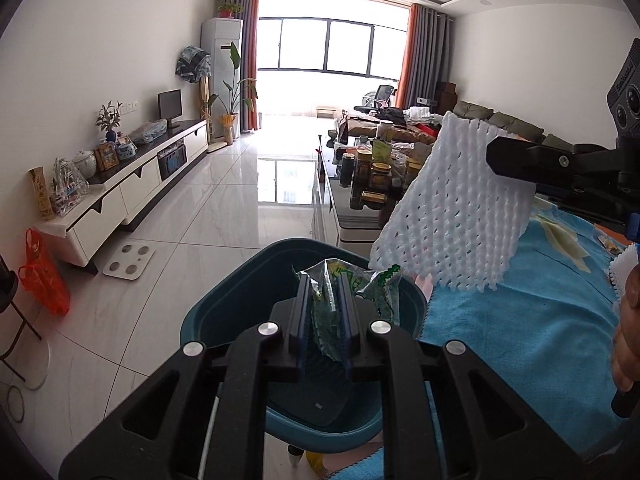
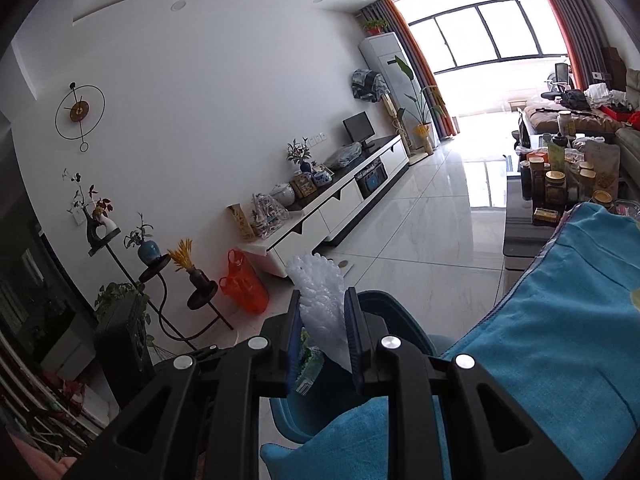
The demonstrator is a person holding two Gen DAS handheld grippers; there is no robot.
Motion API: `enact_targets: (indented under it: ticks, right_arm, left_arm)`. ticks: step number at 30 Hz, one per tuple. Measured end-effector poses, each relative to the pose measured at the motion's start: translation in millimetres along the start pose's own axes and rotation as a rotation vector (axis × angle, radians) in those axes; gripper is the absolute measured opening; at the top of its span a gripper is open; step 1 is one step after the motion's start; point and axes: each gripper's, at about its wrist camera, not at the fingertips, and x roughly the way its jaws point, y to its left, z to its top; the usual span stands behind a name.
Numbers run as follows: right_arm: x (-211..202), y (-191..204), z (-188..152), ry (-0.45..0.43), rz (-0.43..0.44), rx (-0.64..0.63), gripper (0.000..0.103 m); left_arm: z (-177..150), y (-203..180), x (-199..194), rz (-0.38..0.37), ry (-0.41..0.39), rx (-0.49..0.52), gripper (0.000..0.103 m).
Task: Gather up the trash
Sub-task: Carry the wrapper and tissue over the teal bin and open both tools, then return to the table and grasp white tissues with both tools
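My left gripper (image 1: 325,280) is shut on a crumpled green plastic wrapper (image 1: 334,312) and holds it above the open teal trash bin (image 1: 224,304). My right gripper (image 2: 325,296) is shut on a white foam fruit net (image 2: 320,304). In the left wrist view the foam net (image 1: 452,208) hangs from the right gripper (image 1: 508,160) at the right, above the bin's far edge and the blue cloth (image 1: 520,328). The bin also shows in the right wrist view (image 2: 384,308), just below the fingers.
The blue cloth (image 2: 560,312) covers a table at the right, with another white foam piece (image 1: 624,272) near its edge. A cluttered coffee table with jars (image 1: 368,172) stands beyond. A white TV cabinet (image 1: 132,192), a scale (image 1: 128,260) and an orange bag (image 1: 42,276) are at the left.
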Motion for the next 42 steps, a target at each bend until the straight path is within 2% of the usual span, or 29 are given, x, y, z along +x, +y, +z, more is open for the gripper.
enact_targets:
  ticks: [9,16,18,20,22,25,35,38,42]
  right_arm:
    - [52.3,-4.5,-4.4,0.102,-0.004,0.042,0.02]
    - [76.1,-2.5,-1.2,0.124,0.008,0.057,0.02]
    - [84.1,-3.8,-3.3,0.147,0.001,0.057,0.024]
    - [93.5,-8.2,-6.9,0.177,0.005,0.071,0.025]
    - [96.9,-9.1,-7.6,0.189,-0.009,0.074,0.027]
    - [94.4,-10.9,-7.2,0.182,-0.019,0.083,0.046]
    - [71.4,-14.6,-5.7,0.138,-0.023,0.104,0.047]
    - [51.5,-9.6,-4.6,0.11,-0.028,0.078,0.047]
    - [15.3,1.4,-7.9,0.074,-0.039,0.034,0.049]
  left_arm:
    - [-8.6,-3.0,48.8,0.048,0.063,-0.018,0.018]
    - [-21.3,6.8,74.1,0.083,0.094,-0.038,0.02]
    - [-23.5,10.9,80.7,0.085,0.1,-0.044,0.02]
    - [-24.8,13.5,87.3,0.085,0.108,-0.05,0.022]
    - [-30.8,13.2,88.4,0.089,0.111,-0.047,0.031]
    - [-35.2,17.5,92.7,0.094,0.114,-0.056,0.04]
    - [-37.2,35.6,83.0,0.12,0.083,-0.077,0.047]
    - [-34.3,35.5,63.9,0.099,0.056,-0.082,0.048]
    - [-26.9,12.1,21.0,0.041,-0.002,-0.064,0.055]
